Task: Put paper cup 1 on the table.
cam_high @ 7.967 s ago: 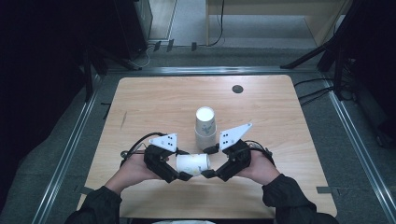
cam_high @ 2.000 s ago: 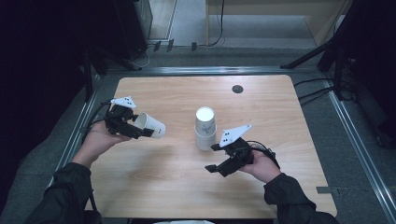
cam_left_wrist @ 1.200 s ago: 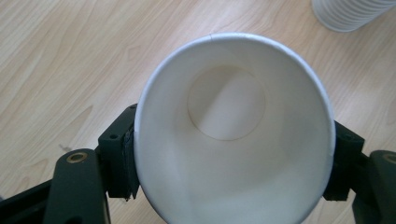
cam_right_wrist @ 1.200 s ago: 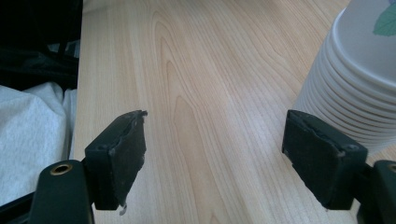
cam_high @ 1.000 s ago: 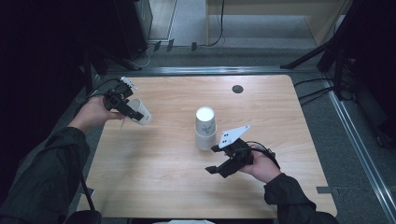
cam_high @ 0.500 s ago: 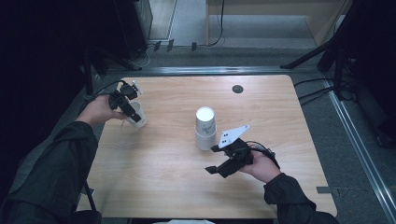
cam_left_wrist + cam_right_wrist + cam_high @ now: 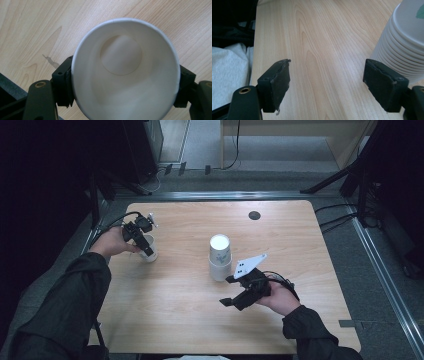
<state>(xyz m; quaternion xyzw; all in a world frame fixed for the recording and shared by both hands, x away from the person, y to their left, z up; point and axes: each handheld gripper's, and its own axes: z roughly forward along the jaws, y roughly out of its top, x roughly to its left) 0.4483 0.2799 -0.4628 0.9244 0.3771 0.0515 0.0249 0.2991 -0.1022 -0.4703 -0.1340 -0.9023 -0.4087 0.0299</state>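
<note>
While the left gripper (image 7: pixel 145 245) pinches a single paper cup (image 7: pixel 149 254) upright at the table's (image 7: pixel 180 330) far left edge, the high view has the right gripper (image 7: pixel 239 296) resting just in front of the cup stack (image 7: pixel 220 258) at centre. I judge the step to be setting that lone cup down well apart from the stack.

Over to the left gripper view: we look straight into the cup (image 7: pixel 125 67), with a black pad pressed against its wall on either side. To do this well, get the base flat on the wood first, then ease the jaws apart evenly so neither pad drags the light cup over.

Right gripper view now: jaws spread wide, nothing between them, bare table below and the stack's (image 7: pixel 404 42) nested rims just beside one pad.
</note>
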